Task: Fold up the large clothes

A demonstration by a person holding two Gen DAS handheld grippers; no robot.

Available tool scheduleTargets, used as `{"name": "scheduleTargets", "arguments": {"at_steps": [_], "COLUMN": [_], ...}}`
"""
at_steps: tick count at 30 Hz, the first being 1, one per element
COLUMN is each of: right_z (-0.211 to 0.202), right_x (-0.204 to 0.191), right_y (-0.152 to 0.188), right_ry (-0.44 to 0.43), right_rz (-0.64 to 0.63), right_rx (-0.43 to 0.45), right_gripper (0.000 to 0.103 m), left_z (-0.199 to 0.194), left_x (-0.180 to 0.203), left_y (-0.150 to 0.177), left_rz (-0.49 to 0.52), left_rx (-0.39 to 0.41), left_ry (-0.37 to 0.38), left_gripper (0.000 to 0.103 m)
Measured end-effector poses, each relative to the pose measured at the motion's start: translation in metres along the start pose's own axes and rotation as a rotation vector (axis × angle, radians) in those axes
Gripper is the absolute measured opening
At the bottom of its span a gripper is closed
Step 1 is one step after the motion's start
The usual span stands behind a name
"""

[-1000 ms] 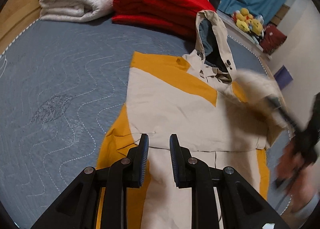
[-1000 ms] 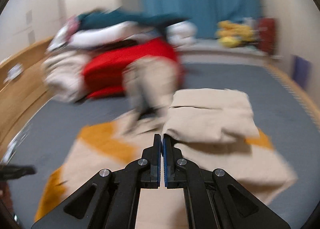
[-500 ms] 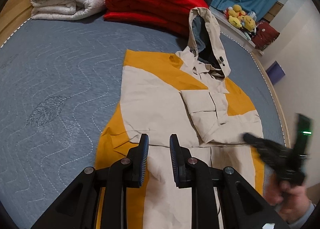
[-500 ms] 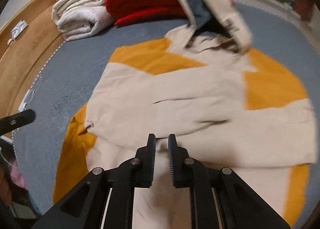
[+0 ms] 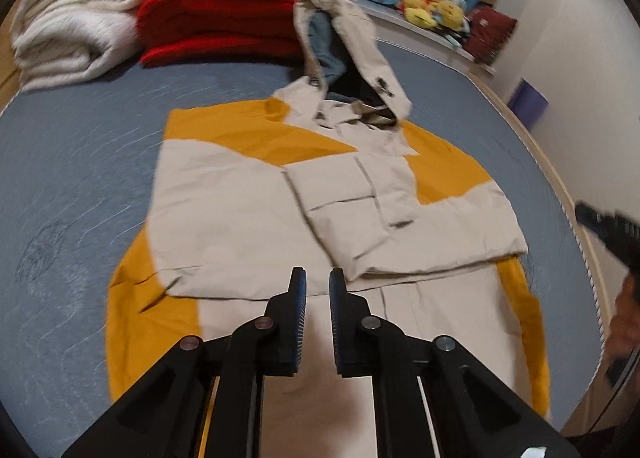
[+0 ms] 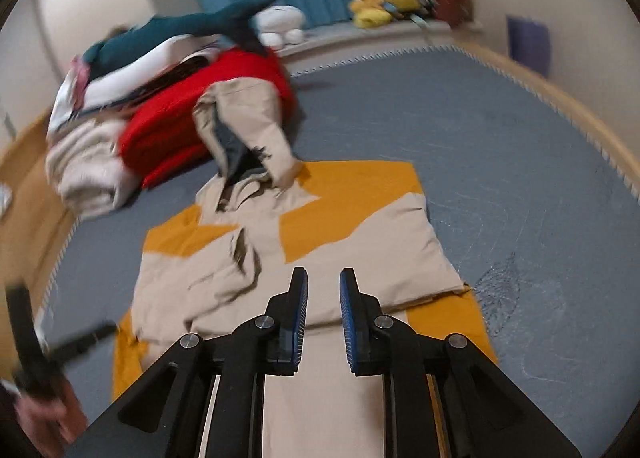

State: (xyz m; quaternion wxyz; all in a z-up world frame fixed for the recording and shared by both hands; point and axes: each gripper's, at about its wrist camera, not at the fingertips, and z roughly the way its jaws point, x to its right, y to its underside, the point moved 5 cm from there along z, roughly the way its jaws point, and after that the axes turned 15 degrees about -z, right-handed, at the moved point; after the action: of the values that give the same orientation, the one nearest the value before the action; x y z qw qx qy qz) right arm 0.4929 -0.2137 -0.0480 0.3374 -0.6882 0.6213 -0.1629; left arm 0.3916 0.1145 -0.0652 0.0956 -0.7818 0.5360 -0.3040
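On the grey bed [image 5: 80, 162], the jacket [image 5: 248, 210] shows no readable writing.

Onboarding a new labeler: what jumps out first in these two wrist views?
The beige and orange hooded jacket dominates, spread flat on the grey-blue quilted bed, sleeves folded in across the chest and hood pointing at the far end. Behind the hood sits a bright red folded blanket beside a cream one. Both grippers hover over the jacket's lower part, left gripper and right gripper, jaws slightly apart with nothing between them.
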Motion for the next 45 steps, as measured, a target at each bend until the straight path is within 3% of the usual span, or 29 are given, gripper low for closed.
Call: {"name": "scheduleTargets", "arguments": {"at_steps": [8,14,16,18,21,23,25,26,27,32,36,37,40,42,45], "right_z": [0.029,0.038,0.041,0.045,0.048,0.049,0.049,0.050,0.051,0.056,0.054,0.053,0.054,0.056,0.059], "right_x": [0.041,0.038,0.037,0.035,0.029,0.026,0.022,0.021,0.020,0.014,0.008,0.006,0.000,-0.003,-0.005], "right_y": [0.007,0.014,0.017,0.020,0.021,0.021,0.021,0.021,0.023,0.025,0.022,0.021,0.023,0.027,0.032], "right_ry": [-0.060,-0.081,-0.077,-0.090,-0.104,-0.105,-0.115,-0.117,-0.119,-0.143,-0.155,-0.156,-0.155,-0.150,-0.143], "right_rz": [0.203,0.218,0.216,0.225,0.223,0.213,0.209,0.207,0.208,0.213,0.209,0.205,0.188,0.187,0.178], "right_rx": [-0.107,-0.141,-0.162,-0.178,-0.190,-0.191,-0.192,-0.193,-0.197,-0.212,-0.207,-0.206,-0.210,-0.218,-0.231], "right_gripper": [0.018,0.018,0.018,0.018,0.018,0.018,0.018,0.018,0.018,0.018,0.018,0.018,0.018,0.018,0.018], "left_z": [0.021,0.069,0.084,0.105,0.133,0.149,0.153,0.149,0.140,0.055,-0.004,-0.009,-0.019,-0.010,0.018], "left_x": [0.026,0.052,0.062,0.076,0.091,0.089,0.080,0.074,0.066,0.000,-0.066,-0.078,-0.111,-0.129,-0.139], "left_y": [0.008,0.000,-0.002,-0.003,-0.003,-0.002,-0.005,-0.008,-0.013,-0.033,-0.031,-0.029,-0.022,-0.016,-0.017], "left_rz": [0.071,0.096,0.089,0.086,0.131,0.159,0.167,0.164,0.152,-0.009,-0.223,-0.268,-0.400,-0.474,-0.570], "left_rx": [0.041,0.023,0.006,-0.027,-0.064,-0.088,-0.087,-0.084,-0.071,0.041,0.023,0.015,0.014,0.015,-0.045], "left_ry": [0.005,-0.043,-0.045,-0.035,-0.093,-0.160,-0.209,-0.209,-0.201,-0.166,-0.078,-0.049,0.029,0.056,0.096], "left_gripper": [0.009,0.012,0.034,0.046,0.056,0.056,0.035,0.028,0.015,0.012,0.017,0.023,0.028,0.028,0.028]}}
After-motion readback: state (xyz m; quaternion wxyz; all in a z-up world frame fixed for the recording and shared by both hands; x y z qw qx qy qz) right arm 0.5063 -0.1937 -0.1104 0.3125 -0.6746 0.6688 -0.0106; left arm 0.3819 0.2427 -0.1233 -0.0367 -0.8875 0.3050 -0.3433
